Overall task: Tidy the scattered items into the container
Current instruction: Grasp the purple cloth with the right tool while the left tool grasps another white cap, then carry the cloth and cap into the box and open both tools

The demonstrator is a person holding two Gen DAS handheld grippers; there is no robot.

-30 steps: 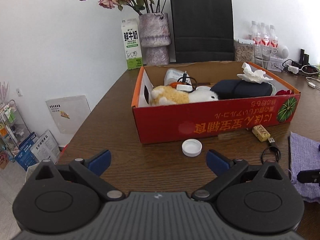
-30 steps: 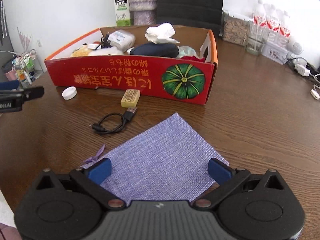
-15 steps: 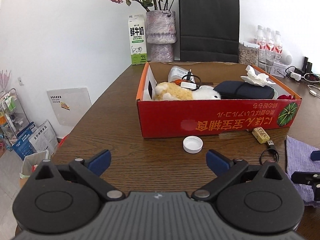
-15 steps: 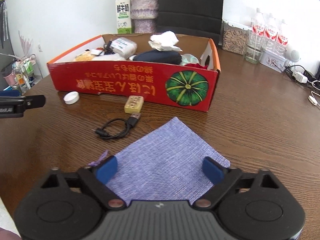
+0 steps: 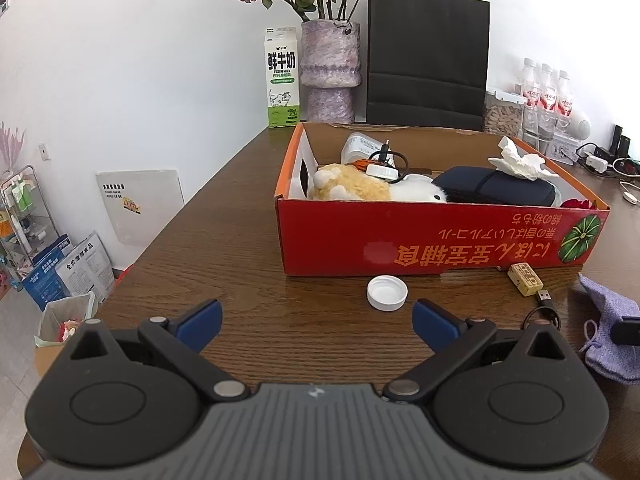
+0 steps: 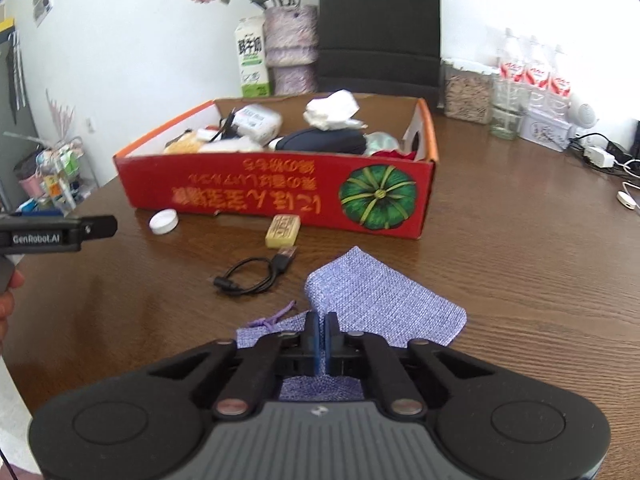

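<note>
Purple woven pouch (image 6: 384, 300), creased, drawstring loose

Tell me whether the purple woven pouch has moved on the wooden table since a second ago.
Yes. The purple woven pouch is now pinched by the shut right gripper, and its near edge is bunched up, while the black USB cable beside it lies as before.

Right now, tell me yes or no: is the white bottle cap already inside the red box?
No: the white bottle cap lies on the table just in front of the red box.
</note>
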